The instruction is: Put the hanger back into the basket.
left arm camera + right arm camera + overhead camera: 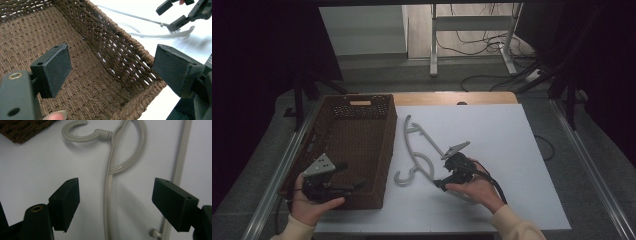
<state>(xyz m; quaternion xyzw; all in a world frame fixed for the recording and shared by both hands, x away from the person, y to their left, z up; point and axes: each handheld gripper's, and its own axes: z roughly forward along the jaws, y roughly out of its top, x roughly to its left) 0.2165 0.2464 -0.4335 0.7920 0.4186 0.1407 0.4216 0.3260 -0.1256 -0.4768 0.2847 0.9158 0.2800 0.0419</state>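
Observation:
A grey plastic hanger lies flat on the white table top, its hook toward the basket. My right gripper hovers just over the hanger's near end. In the right gripper view it is open, with one thin hanger bar between the jaws and clear of both pads. My left gripper is open at the near right corner of the brown wicker basket. In the left gripper view it straddles the basket's right wall, holding nothing; the right gripper and hanger show beyond.
The basket's inside looks bare. White table top lies open to the right of the hanger, with a wooden strip at its far edge. A corner of the basket sits close to the hanger's hook. Metal rails flank the table.

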